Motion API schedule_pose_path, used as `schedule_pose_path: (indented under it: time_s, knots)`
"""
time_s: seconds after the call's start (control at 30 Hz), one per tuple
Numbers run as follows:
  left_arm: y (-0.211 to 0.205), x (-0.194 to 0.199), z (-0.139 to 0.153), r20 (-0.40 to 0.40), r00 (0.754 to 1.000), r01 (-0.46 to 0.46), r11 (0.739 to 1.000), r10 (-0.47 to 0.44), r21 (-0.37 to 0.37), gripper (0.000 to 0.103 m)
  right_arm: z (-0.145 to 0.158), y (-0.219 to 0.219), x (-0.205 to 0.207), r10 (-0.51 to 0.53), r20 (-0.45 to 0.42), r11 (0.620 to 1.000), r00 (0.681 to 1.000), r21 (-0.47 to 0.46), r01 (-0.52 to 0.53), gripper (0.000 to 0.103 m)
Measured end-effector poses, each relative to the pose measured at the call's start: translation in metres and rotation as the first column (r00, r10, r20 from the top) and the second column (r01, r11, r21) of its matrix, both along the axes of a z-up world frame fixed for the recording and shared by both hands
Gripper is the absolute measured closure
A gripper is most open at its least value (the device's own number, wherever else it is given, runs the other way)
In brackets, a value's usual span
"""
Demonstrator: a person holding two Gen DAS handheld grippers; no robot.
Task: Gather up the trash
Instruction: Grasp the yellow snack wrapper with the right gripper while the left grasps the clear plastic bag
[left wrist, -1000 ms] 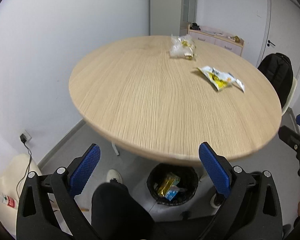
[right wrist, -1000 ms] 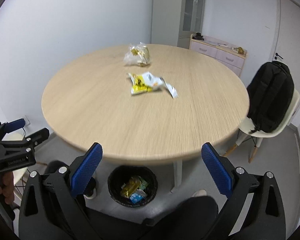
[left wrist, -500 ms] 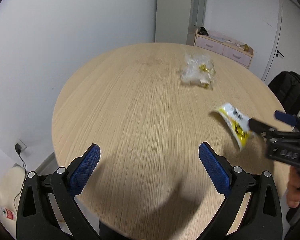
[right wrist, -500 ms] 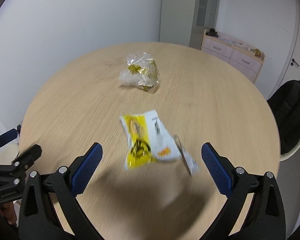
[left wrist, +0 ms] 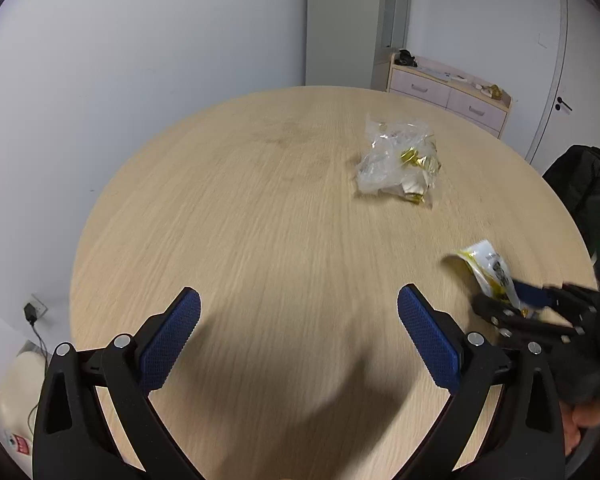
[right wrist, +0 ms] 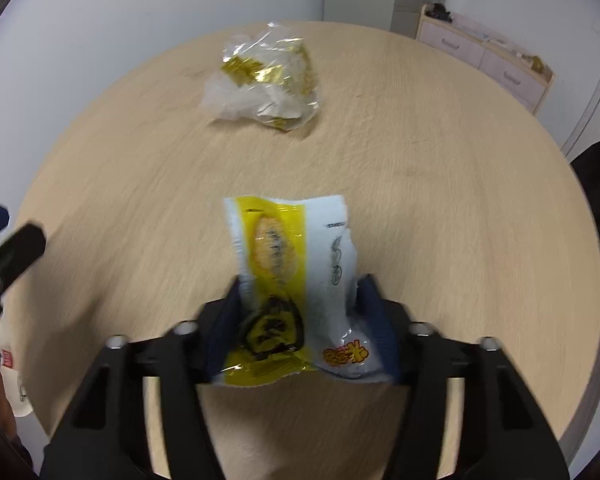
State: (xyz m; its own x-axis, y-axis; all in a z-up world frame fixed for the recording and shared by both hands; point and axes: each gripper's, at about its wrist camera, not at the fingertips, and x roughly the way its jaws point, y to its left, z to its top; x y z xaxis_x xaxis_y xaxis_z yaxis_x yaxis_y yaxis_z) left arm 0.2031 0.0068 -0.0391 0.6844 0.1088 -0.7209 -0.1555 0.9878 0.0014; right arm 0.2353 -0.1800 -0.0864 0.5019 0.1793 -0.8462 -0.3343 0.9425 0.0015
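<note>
Right tongs (right wrist: pixel 300 316) closing around yellow wrapper (right wrist: pixel 290 280), long axis upright; left tongs (left wrist: pixel 300 336) released; clear bag (left wrist: pixel 398 164) far right.

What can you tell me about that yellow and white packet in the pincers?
The yellow and white snack wrapper is thin, glossy plastic with dark print, crumpled. It stands between the right gripper fingers, whose jaws are closing on its lower half; its top pokes out above the round wooden table.
</note>
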Motion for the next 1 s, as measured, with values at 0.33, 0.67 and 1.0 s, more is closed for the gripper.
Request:
schedule_pose_path:
  time_s: [0.33, 0.67, 1.0]
  knots:
    - [-0.043, 0.075, 0.002, 0.017, 0.998, 0.069, 0.998, -0.069, -0.010, 0.006, 0.011, -0.043, 0.006, 0.008, -0.025, 0.998, 1.000, 0.066, -0.006, 0.091]
    - [-0.076, 0.144, 0.000, 0.006, 0.997, 0.071, 0.997, -0.071, 0.022, 0.006, 0.023, -0.092, 0.006, -0.049, 0.017, 0.997, 0.999, 0.064, 0.048, 0.091]
    - [-0.090, 0.181, -0.015, -0.071, 0.996, 0.061, 0.995, -0.056, 0.077, 0.034, 0.022, -0.112, 0.009, -0.076, 0.018, 0.995, 0.997, 0.061, 0.074, 0.091]
